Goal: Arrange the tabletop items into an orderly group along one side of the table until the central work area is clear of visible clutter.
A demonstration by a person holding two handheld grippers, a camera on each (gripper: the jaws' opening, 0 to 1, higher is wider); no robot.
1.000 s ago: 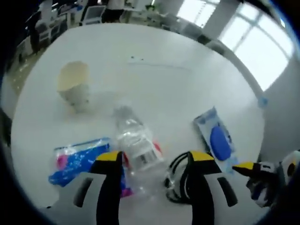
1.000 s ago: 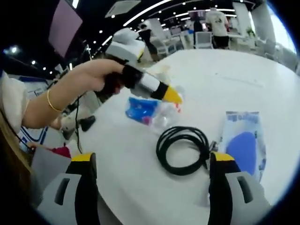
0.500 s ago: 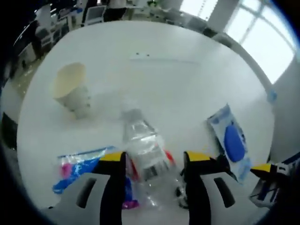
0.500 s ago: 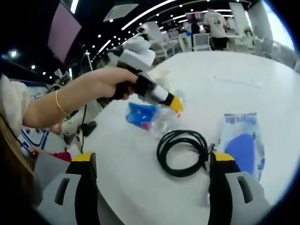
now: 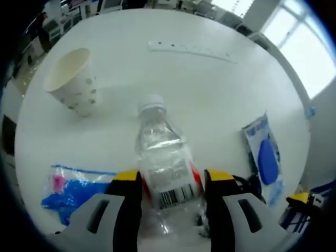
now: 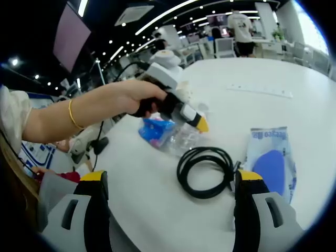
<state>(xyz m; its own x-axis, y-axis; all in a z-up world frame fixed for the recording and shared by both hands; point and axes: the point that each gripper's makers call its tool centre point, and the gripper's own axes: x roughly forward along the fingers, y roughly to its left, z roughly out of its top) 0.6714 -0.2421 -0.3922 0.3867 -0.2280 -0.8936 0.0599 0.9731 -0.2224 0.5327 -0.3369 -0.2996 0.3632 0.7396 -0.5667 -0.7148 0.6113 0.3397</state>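
Observation:
A clear water bottle [image 5: 164, 163] with a white cap lies on the round white table [image 5: 173, 89], its body between the jaws of my left gripper [image 5: 172, 177], which press on both sides. In the right gripper view a hand holds that left gripper [image 6: 195, 121] over the bottle [image 6: 184, 139]. My right gripper [image 6: 172, 176] stands open near the table's edge, nothing between its jaws, just short of a coiled black cable [image 6: 180, 170]. A blue wipes pack [image 6: 270, 163] lies to the cable's right.
A paper cup [image 5: 71, 81] stands at the left. A blue snack packet [image 5: 73, 186] lies beside the bottle. A long white strip [image 5: 189, 50] lies far across the table. The wipes pack [image 5: 265, 157] is at the right. Chairs and people stand beyond the table.
The left gripper's jaws have narrowed onto the bottle and its camera has tipped to look more steeply down. The right gripper has held still.

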